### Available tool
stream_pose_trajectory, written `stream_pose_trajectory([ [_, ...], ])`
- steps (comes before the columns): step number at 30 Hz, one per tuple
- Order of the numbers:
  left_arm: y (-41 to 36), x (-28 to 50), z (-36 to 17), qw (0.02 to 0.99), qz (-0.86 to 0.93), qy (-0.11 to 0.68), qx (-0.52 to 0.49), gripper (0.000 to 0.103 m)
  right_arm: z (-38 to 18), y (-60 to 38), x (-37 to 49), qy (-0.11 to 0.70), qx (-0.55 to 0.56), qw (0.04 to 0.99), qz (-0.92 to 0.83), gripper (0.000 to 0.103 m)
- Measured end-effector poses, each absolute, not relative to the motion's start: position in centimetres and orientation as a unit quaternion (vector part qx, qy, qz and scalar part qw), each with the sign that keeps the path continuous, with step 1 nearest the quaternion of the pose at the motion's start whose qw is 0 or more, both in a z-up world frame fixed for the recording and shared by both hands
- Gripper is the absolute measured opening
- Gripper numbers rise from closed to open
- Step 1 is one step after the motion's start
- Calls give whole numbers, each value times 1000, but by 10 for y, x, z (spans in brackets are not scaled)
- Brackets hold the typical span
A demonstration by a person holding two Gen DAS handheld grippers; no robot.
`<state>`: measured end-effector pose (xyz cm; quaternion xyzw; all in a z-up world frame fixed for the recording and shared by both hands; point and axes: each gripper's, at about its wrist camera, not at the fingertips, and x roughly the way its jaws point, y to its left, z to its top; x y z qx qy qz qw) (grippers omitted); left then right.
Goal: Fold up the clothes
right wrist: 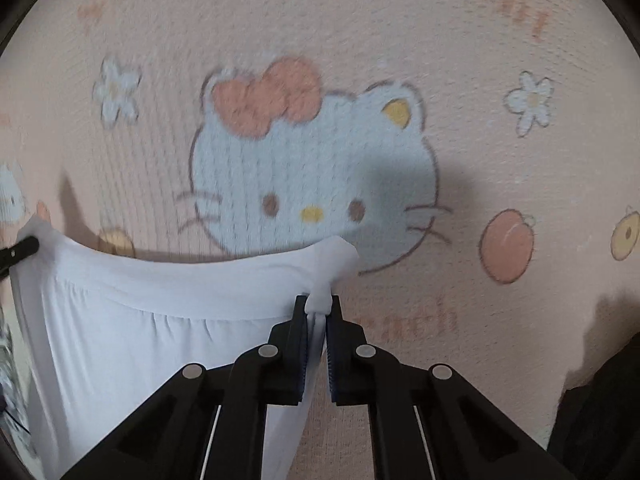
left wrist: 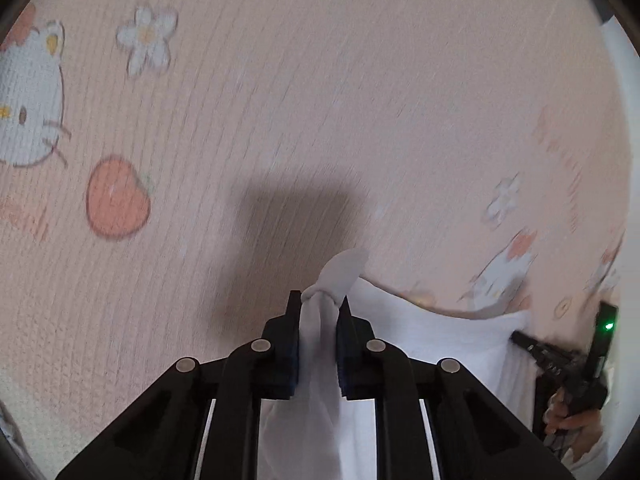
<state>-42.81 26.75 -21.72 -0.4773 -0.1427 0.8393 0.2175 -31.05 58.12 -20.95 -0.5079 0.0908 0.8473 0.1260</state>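
A white garment (right wrist: 132,320) hangs stretched between both grippers above a pink cartoon-print blanket (right wrist: 360,60). My left gripper (left wrist: 319,306) is shut on one bunched corner of the white garment (left wrist: 440,336), which spills down to the right. My right gripper (right wrist: 319,307) is shut on the other top corner, a fold of cloth sticking out past the fingertips. In the left wrist view the right gripper (left wrist: 520,338) shows at the far right, held by a hand (left wrist: 568,420). In the right wrist view the left gripper's tip (right wrist: 24,249) pinches the far left corner.
The pink blanket (left wrist: 320,100) with cat faces, flowers and peaches fills the ground under both grippers. A dark object (right wrist: 604,408) sits at the lower right of the right wrist view. A white edge (left wrist: 624,64) shows at the upper right of the left wrist view.
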Motion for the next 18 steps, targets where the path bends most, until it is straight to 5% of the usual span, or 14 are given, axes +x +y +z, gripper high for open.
stream_pose_trajectory([
  [15, 302, -476, -184, 200, 853, -167, -452, 13, -178, 595, -336, 145, -457, 141, 866, 6],
  [16, 304, -481, -183, 198, 845, -172, -466, 14, -176, 599, -336, 147, -458, 142, 865, 8],
  [18, 304, -489, -186, 186, 821, -191, -504, 28, -174, 609, -337, 150, -460, 144, 863, 35],
])
